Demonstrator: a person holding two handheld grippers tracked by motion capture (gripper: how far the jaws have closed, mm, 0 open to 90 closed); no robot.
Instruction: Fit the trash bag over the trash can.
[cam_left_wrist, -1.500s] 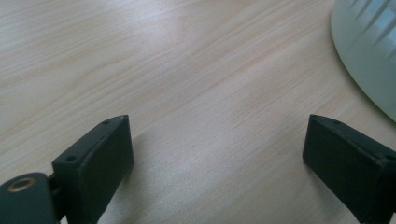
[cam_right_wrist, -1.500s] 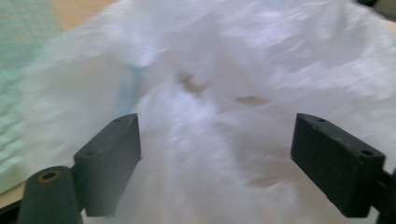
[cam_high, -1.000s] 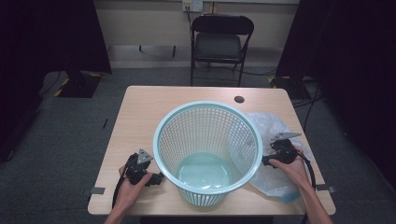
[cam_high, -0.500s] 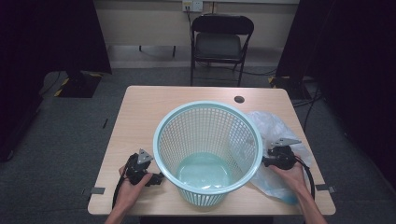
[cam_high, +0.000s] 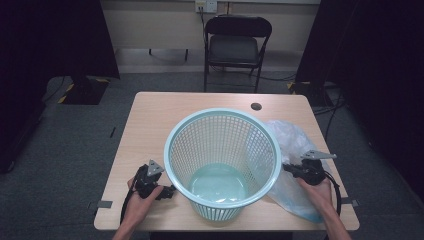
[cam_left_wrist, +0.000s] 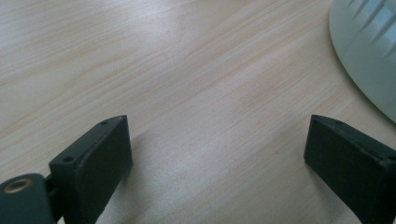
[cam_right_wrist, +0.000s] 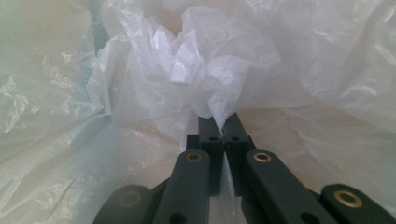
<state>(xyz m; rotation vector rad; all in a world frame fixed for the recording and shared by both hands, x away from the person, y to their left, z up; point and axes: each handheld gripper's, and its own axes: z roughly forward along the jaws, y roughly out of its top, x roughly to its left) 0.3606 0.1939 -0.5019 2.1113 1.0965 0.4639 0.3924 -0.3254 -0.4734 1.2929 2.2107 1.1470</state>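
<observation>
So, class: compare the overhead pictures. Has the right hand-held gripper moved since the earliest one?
Yes. The right hand-held gripper has slid toward the basket, now nearly touching its rim, and its jaws have just been closing, now pinching the plastic bag.

A light wooden rectangular table (cam_high: 150, 120) stood on grey carpet, and there was plenty on it. A pale green plastic mesh basket (cam_high: 222, 162) sat upright near the front edge, about the middle. Just right of it lay a crumpled clear plastic bag (cam_high: 295, 142), touching the basket's side and reaching the front right corner. A small dark round hole (cam_high: 256, 106) sat near the far edge.
</observation>
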